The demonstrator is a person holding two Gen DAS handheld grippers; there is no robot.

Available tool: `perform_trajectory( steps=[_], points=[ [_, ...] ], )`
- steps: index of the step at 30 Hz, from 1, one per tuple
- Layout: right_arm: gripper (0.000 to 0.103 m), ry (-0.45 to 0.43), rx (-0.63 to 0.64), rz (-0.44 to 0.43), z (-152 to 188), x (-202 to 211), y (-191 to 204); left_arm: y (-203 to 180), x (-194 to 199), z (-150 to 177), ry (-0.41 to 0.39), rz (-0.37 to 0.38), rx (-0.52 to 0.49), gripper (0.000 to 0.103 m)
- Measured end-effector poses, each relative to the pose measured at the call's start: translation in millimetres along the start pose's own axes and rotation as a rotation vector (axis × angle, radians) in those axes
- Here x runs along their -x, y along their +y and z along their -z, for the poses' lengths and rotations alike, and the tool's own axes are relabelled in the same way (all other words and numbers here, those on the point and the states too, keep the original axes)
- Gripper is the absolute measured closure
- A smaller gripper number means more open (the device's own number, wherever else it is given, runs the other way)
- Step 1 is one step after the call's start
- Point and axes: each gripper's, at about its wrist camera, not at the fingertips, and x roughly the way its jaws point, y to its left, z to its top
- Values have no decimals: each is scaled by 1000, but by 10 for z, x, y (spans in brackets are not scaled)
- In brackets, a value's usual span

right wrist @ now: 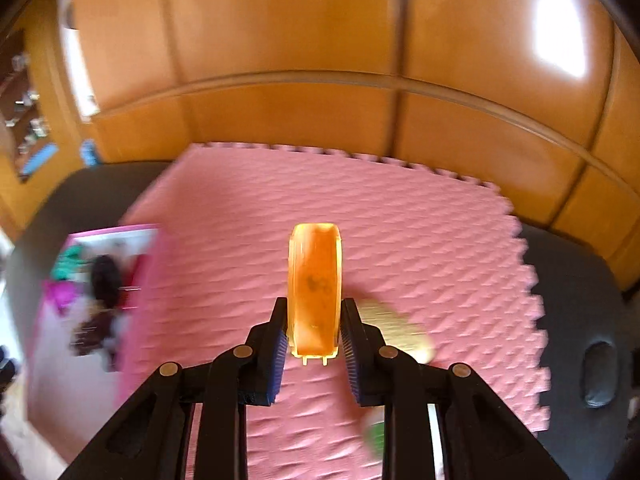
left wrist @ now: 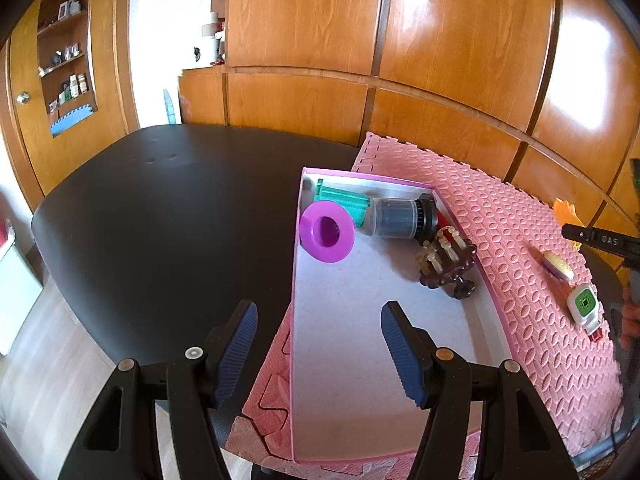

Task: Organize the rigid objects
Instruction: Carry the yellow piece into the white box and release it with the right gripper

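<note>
Left gripper [left wrist: 318,350] hangs wide apart over the pink-rimmed box [left wrist: 298,264], which holds a purple funnel [left wrist: 327,233], green piece [left wrist: 344,203], dark jar [left wrist: 402,218] and brown rack [left wrist: 446,262]; two small gadgets lie on the pink mat [left wrist: 520,248].

Right gripper [right wrist: 314,344] clamps an orange part [right wrist: 315,288] above the mat; motion blur smears the box contents here.

This is a room in a home. Glossy orange-brown wooden wall panels [left wrist: 440,40] fill the top of the frame. At the upper left, a wooden door with a round metal knob [left wrist: 23,98] stands beside recessed wooden shelves [left wrist: 66,56] holding small bottles and framed pictures. Pale wood-look flooring [left wrist: 44,360] shows at lower left, beneath a dark rounded worktop [left wrist: 160,208].
</note>
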Motion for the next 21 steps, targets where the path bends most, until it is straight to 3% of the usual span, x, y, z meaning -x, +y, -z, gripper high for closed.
perform_trajectory(
  steps=[11,17,21],
  points=[
    [79,34,191,-309,88,20,1372,354,-11,-11,-3,-52,87,38],
    [79,97,247,-370,140,-224,1910,522,-36,5,7,-74,134,34],
    [79,158,285,-343,208,-471,2149,590,-62,27,14,-75,150,34]
  ],
)
